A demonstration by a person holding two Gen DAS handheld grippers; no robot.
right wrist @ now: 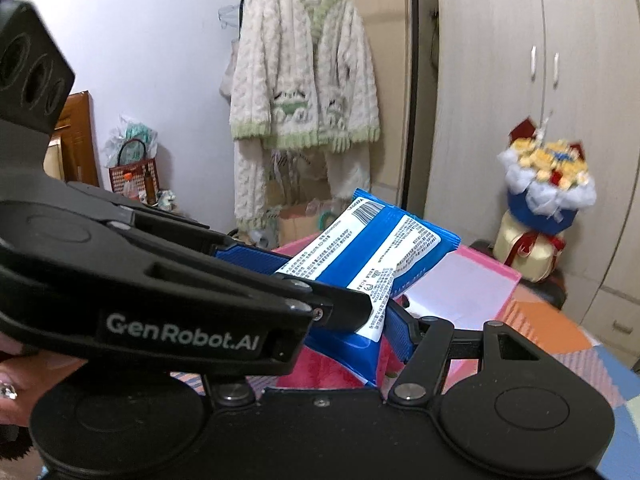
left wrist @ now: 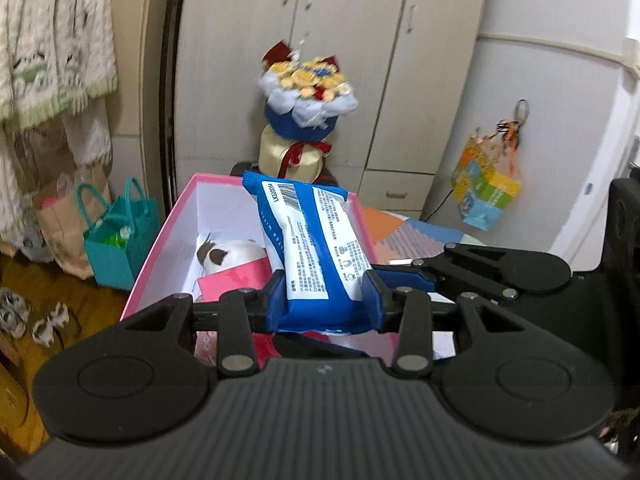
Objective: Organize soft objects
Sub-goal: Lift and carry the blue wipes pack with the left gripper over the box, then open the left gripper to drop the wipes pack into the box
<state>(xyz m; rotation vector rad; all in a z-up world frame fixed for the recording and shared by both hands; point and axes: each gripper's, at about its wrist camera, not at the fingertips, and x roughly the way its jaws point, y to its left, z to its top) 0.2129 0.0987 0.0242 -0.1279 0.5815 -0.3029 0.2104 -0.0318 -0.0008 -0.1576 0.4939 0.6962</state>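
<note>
A blue and white soft pack of wipes (left wrist: 316, 248) is held lengthwise between my left gripper's (left wrist: 326, 300) blue pads, above a pink box (left wrist: 158, 248) with white inner walls. Inside the box lie a white plush toy with brown patches (left wrist: 230, 256) and a pink card (left wrist: 236, 280). In the right wrist view the pack (right wrist: 360, 264) sits tilted, with the left gripper crossing in front. My right gripper (right wrist: 348, 312) has one blue finger (right wrist: 400, 336) against the pack's side; its other finger is hidden, so its grip is unclear.
A flower bouquet (left wrist: 306, 96) stands on a cream container behind the box, before white wardrobe doors (left wrist: 360, 40). A teal bag (left wrist: 116, 236) and paper bag sit on the floor left. A knit cardigan (right wrist: 304, 80) hangs on a rail. A colourful patchwork cover (left wrist: 412, 236) lies right.
</note>
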